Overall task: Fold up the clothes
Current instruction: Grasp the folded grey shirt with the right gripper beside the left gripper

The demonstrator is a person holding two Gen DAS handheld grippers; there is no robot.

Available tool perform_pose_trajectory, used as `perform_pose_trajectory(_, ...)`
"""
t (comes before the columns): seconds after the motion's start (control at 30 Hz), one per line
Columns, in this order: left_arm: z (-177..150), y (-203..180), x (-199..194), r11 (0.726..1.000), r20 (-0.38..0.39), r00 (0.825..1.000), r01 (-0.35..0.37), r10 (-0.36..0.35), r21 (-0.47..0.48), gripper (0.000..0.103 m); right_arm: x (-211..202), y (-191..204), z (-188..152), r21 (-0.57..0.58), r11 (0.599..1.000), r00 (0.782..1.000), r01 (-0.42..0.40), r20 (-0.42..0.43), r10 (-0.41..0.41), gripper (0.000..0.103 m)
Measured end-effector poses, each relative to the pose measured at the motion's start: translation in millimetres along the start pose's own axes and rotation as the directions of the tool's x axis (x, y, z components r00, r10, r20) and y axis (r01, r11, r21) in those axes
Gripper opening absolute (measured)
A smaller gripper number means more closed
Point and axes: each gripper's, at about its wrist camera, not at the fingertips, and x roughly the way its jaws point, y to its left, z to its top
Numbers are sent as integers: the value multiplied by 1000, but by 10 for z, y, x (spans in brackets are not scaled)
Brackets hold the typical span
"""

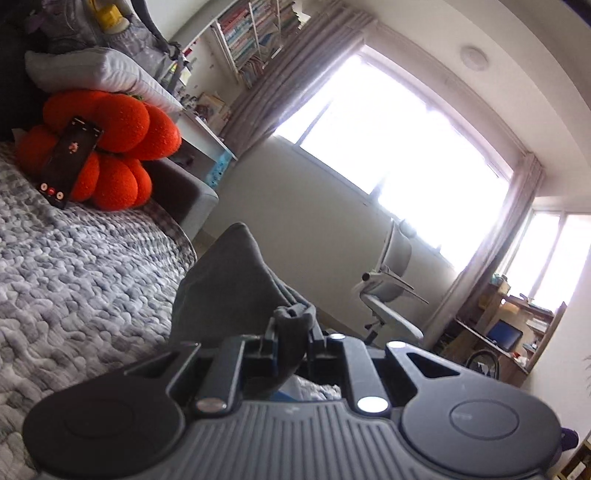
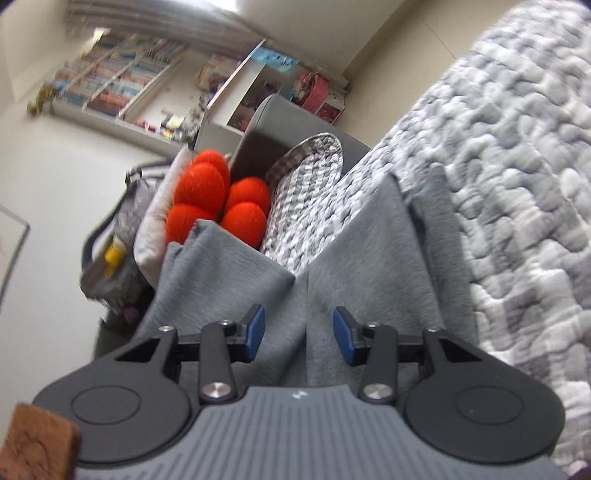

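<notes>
Fabric of the grey garment [image 1: 229, 280] sits pinched in my left gripper [image 1: 291, 328]; my right gripper [image 2: 298, 334] stands half-open above it, holding nothing.

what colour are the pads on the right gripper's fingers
Blue pads on black fingers, clearest in the right wrist view, standing apart over the grey garment.

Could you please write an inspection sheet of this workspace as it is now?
Surface: bed with grey quilted blanket.
Job's things: grey garment, lying on the blanket and partly lifted.
Clutter: orange plush cushion, phone leaning on it, pillow.
Grippers: left gripper shut on the garment; right gripper open above it, pads not touching.
Cables: nothing seen.
Surroundings: window, office chair, bookshelf.
</notes>
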Motion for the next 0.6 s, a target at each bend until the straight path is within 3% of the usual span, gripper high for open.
perform_pose_trajectory(0.23,-228,-90,235,993,-178,982,76,-59,93,14,-223,-289,122,213,976,998,-36,66,23,54)
perform_pose_trajectory(0.47,-402,-123,410,970,-346,934,159,-88,184,19,-284,-383,157,293,953,995,-77,78,56,59)
perform_pose_trajectory(0.6,-451,-163,391,949,-375,919,217,-120,229,40,-265,-319,149,263,963,997,-50,69,33,59)
